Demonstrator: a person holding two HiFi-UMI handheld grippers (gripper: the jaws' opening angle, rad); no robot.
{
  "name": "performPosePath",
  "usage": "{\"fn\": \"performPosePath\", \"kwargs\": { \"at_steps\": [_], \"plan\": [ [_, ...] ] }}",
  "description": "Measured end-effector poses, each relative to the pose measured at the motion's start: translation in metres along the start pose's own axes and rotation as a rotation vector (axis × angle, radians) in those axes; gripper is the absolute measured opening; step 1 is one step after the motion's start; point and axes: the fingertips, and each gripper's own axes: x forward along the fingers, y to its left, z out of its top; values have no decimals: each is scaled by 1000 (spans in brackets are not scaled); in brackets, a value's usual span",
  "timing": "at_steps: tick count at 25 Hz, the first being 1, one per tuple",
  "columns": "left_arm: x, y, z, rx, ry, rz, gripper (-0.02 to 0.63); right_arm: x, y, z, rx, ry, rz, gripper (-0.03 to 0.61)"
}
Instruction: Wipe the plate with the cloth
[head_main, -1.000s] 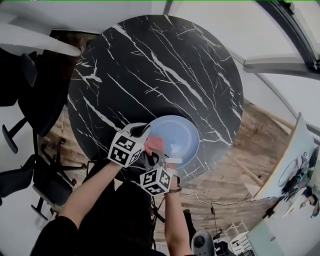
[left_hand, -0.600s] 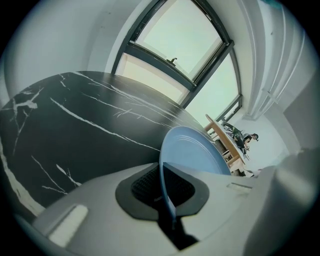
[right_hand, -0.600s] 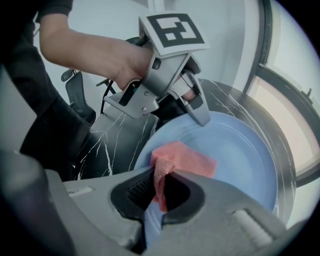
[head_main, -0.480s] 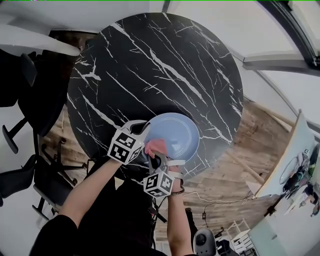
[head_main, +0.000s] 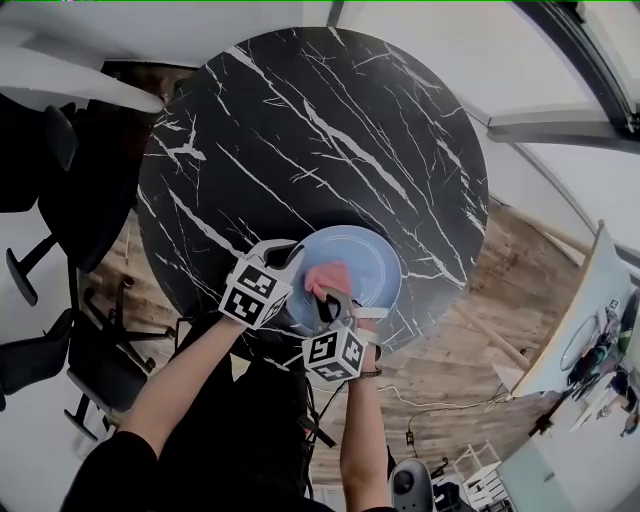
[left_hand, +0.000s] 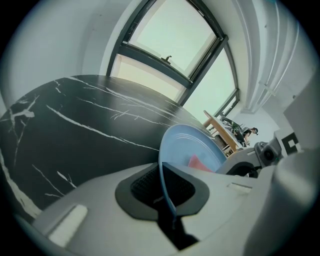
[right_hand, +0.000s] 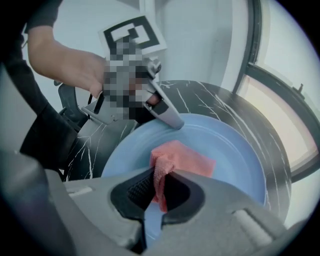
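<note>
We pinch the plate (head_main: 372, 262) rim in our left gripper (head_main: 292, 255), the cloth (head_main: 328, 276) in our right gripper (head_main: 326, 299); chairs (head_main: 45, 195) flank the table (head_main: 300, 130)

One plate (head_main: 370, 263), one cloth (head_main: 328, 277), one table (head_main: 300, 130)

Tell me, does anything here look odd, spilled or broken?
Nothing stands out. The left gripper clamps the blue plate by its rim, the right gripper holds a pink cloth on it, on the black marble table; no spills or damage.
</note>
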Motion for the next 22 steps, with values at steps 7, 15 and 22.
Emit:
{"fn": "performPosePath", "kwargs": {
  "at_steps": [7,15,22],
  "plan": [
    [1,0,2,6,0,0,20,6,-30,3,43,-10,-39,17],
    [0,0,0,-22,2,1,18,5,-77,10,146,-15,-114,17],
    [0,1,0,-32,-3,8,18,-1,-109,5,259,-15,-190,17]
  ]
}}
